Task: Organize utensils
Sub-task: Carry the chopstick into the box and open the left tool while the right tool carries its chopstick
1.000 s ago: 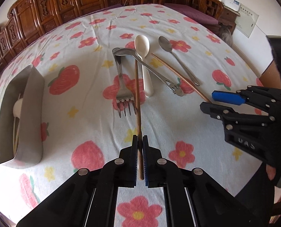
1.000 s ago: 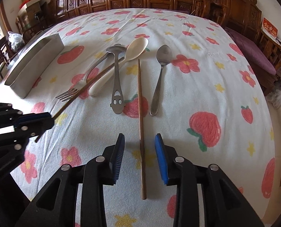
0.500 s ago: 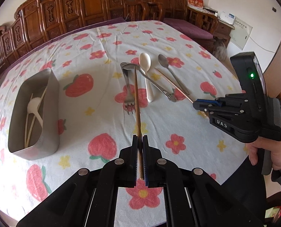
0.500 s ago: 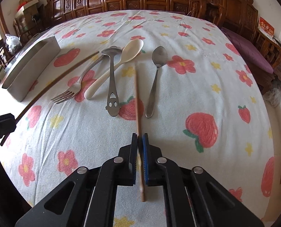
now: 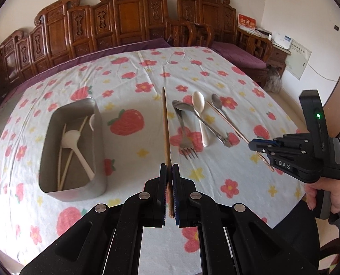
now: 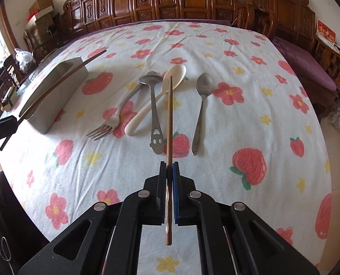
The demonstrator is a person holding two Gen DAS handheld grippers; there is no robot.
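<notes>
My left gripper is shut on a brown wooden chopstick and holds it above the cloth, pointing away. My right gripper is shut on a second brown chopstick, lifted over the utensils. On the cloth lie a fork, a slotted steel spoon, a cream plastic spoon and a steel spoon. The metal tin at the left holds a white spoon and pale chopsticks. The right gripper also shows in the left wrist view.
The table carries a white cloth with strawberries and flowers. Carved wooden chairs line the far side. The table's right edge drops to the floor. A hand holds the right gripper.
The right gripper closed on the second chopstick and lifted it. Both grippers rose and pulled back; the left chopstick swung left toward the tin.
</notes>
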